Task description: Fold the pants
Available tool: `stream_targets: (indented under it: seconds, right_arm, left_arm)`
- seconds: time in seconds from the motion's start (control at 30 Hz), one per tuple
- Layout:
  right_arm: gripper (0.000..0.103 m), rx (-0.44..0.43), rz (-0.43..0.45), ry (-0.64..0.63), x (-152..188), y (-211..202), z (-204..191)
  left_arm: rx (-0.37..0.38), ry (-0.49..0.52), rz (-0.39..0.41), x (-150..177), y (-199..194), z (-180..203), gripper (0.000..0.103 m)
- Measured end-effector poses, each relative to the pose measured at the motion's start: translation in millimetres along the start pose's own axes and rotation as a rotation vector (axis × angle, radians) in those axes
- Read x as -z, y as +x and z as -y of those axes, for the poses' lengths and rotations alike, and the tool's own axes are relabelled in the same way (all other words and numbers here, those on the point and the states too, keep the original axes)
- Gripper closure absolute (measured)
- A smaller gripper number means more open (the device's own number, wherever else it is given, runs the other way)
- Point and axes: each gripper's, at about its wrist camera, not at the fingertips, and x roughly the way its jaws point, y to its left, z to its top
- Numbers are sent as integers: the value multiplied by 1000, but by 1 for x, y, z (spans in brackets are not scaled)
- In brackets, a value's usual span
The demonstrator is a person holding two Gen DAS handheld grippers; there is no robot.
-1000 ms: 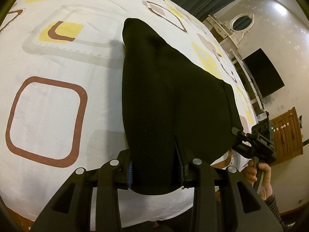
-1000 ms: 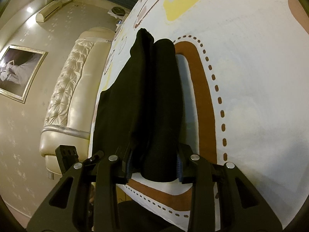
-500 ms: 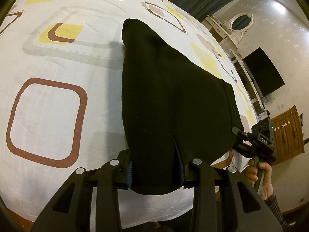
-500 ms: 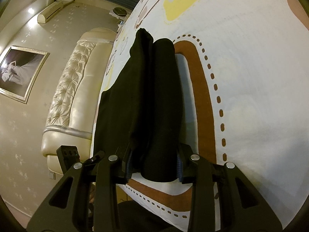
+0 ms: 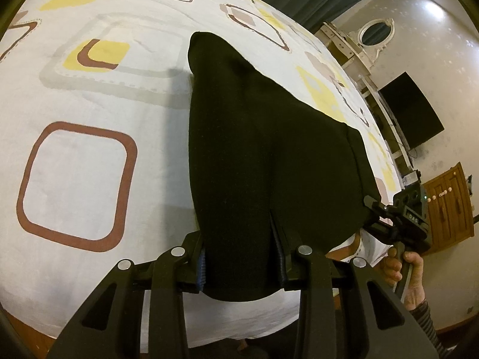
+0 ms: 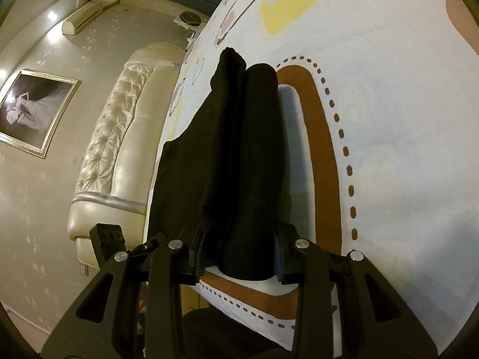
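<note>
Black pants (image 5: 263, 155) lie stretched across a white bedsheet (image 5: 89, 95) with brown and yellow squares. My left gripper (image 5: 241, 261) is shut on the near edge of the pants, cloth bunched between its fingers. The other gripper shows at the right in the left wrist view (image 5: 404, 218), held by a hand at the pants' right corner. In the right wrist view the pants (image 6: 239, 155) run away from me in a thick fold, and my right gripper (image 6: 238, 257) is shut on their near end. The left gripper's body (image 6: 106, 239) shows at the lower left.
The bed's near edge runs just below both grippers. A cream padded headboard (image 6: 119, 137) stands at the left in the right wrist view. A dark television (image 5: 410, 110) and a wooden cabinet (image 5: 446, 206) stand beyond the bed's right side.
Both grippers stay shut on the pants. The views have shifted only slightly; the pants have hardly moved.
</note>
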Motion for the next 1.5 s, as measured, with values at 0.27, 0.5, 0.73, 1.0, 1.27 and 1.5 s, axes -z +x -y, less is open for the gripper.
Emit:
stream_targets:
  seconds: [0.27,0.5,0.73,1.0,1.27,1.5]
  right_arm:
    - [57,-8,-3,30,0,0,8]
    - [25,85,69,5,12,-20,-8]
    - [20,349,102,-123,34,-29,-41]
    - [19,622,129,-380,69,-19,-84]
    - [17,681,204,-453,84,-22,-103]
    - [14,685,228,-478,87,-24,-107]
  left_arm:
    - [-14,12,33,2,-3,-4,51]
    - [-264,172,166,20,-28,28,26]
    - [-323,99,234,32,-49,40,24]
    - [-428,147,272,54,-61,59,24]
    - [-475,163,324,66,-76,64,23]
    - [-509,190,370,71,-78,74,18]
